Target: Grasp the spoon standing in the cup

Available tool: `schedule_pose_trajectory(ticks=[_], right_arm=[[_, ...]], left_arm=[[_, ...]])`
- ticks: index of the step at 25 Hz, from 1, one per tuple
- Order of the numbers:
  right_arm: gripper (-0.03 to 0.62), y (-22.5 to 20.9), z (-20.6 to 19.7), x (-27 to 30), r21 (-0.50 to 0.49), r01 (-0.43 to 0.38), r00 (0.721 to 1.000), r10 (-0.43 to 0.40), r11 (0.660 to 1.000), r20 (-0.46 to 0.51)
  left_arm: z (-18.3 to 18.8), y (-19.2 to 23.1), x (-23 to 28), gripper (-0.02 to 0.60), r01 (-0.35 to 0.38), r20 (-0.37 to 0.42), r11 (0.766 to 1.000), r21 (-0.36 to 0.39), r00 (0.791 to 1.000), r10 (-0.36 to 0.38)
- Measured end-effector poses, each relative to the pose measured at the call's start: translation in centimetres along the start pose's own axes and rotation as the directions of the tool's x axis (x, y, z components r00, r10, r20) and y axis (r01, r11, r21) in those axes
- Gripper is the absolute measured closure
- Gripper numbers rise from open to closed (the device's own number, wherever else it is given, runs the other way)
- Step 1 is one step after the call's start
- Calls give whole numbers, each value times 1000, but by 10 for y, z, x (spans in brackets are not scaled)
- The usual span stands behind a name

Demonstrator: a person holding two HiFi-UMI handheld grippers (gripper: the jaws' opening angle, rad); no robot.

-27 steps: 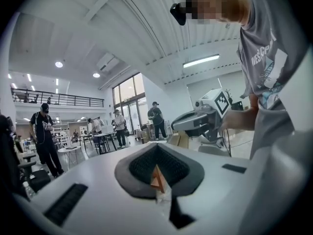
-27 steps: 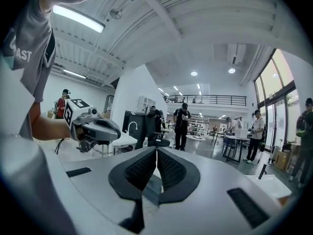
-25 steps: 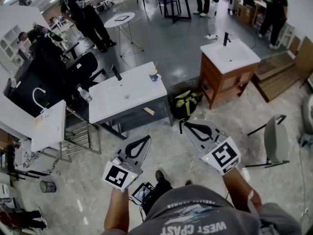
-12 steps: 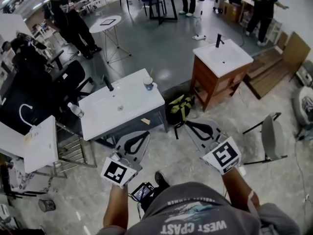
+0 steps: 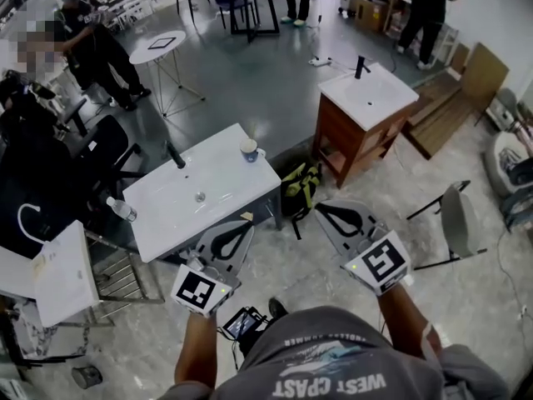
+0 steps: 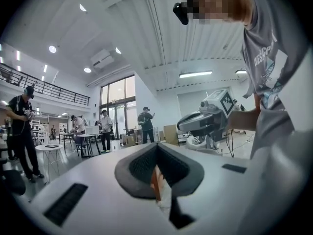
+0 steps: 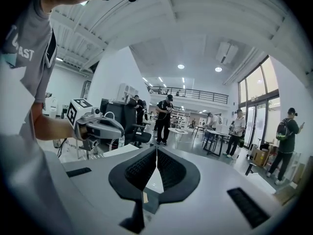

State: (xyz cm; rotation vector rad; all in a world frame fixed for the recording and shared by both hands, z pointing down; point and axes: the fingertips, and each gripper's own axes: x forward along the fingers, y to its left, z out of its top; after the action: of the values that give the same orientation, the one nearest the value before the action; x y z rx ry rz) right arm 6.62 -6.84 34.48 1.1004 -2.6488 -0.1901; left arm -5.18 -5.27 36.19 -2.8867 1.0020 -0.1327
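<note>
A small cup (image 5: 249, 150) stands at the far right corner of a white sink-top table (image 5: 166, 207) in the head view, and a thin spoon handle (image 5: 253, 132) rises from it, barely visible. My left gripper (image 5: 242, 226) is held level over the floor just short of the table's near edge, its jaws shut with nothing between them. My right gripper (image 5: 320, 211) hangs beside it to the right, also shut and empty, over the floor near a bag. Neither gripper view shows the cup. Each shows the other gripper: the right gripper (image 6: 203, 122) and the left gripper (image 7: 100, 127).
A black faucet (image 5: 174, 154) and a water bottle (image 5: 120, 209) are on the white table. A green and black bag (image 5: 300, 187) lies at its right end. A wooden vanity (image 5: 358, 115) stands further right, a folding chair (image 5: 454, 222) nearer. Several people stand at the back.
The white table and cup have come closer and lower in the head view as I walk forward. Both grippers stay shut and keep their places ahead of me.
</note>
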Motion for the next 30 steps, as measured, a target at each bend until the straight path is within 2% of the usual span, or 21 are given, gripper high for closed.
schedule_pose_trajectory(ticks=[9, 13, 15, 18, 21, 26, 30], right_arm=[[562, 23, 10, 32, -3, 50, 999, -50, 999, -21], [562, 28, 12, 44, -15, 54, 997, -55, 998, -50], [562, 29, 14, 51, -21, 51, 997, -53, 998, -64], [562, 42, 20, 60, -19, 12, 997, -13, 1000, -69], [562, 44, 21, 61, -30, 0, 997, -3, 1000, -74], [562, 37, 29, 84, -64, -50, 998, 47, 997, -49], [562, 23, 32, 99, -86, -93, 995, 91, 992, -27]], left_arm=[[-10, 25, -22, 580, 70, 25, 998, -3, 997, -70], [-8, 37, -26, 580, 77, 73, 997, -8, 994, -77], [-8, 44, -31, 580, 57, 90, 998, -37, 995, -54], [-14, 47, -48, 580, 16, 73, 998, -66, 997, -11], [-17, 47, -51, 580, 17, 55, 998, -68, 998, -13], [-16, 64, -50, 580, -33, 69, 998, -62, 997, 37], [-17, 73, -38, 580, -59, 49, 997, -46, 997, 61]])
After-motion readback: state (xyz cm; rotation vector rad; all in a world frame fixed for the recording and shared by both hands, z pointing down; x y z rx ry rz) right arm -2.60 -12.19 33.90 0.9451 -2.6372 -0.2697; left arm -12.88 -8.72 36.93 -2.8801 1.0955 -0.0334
